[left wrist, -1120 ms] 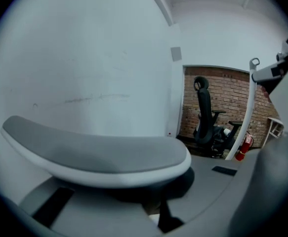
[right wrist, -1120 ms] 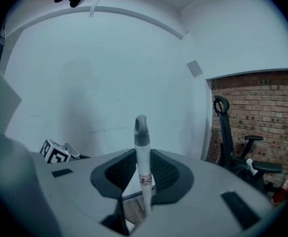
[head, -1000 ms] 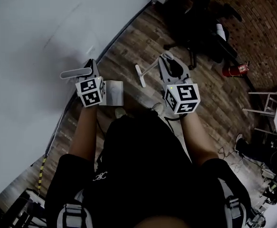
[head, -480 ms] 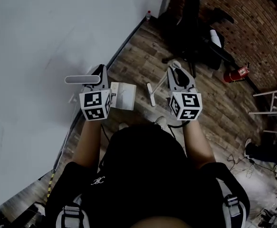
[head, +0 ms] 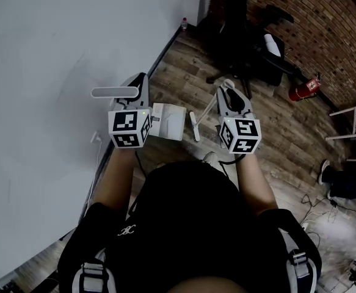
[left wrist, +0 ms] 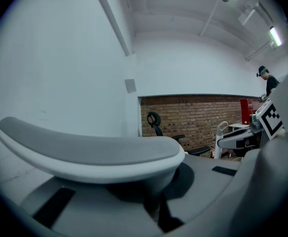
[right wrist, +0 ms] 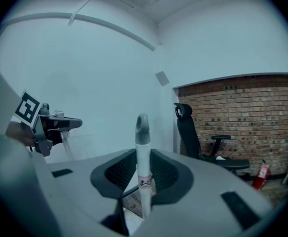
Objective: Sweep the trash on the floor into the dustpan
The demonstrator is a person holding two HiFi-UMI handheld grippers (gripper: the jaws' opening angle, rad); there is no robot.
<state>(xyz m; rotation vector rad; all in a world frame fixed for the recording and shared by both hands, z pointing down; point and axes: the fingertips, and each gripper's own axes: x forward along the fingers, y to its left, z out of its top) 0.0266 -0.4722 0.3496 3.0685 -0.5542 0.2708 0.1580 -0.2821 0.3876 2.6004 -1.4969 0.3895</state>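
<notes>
My left gripper is shut on the stem of the white dustpan, just under its grey top grip. That grip fills the left gripper view. The dustpan's pan hangs above the wooden floor. My right gripper is shut on the white broom handle, which stands upright between the jaws. The broom head hangs low beside the pan. I cannot make out any trash on the floor.
A white wall runs along the left. A black office chair and a red fire extinguisher stand ahead by the brick wall. A small bottle sits at the wall's foot. Cables lie at the right.
The view has advanced along the wall toward the chair. Both grippers keep their holds, and the dustpan pan now hangs closer to the broom head.
</notes>
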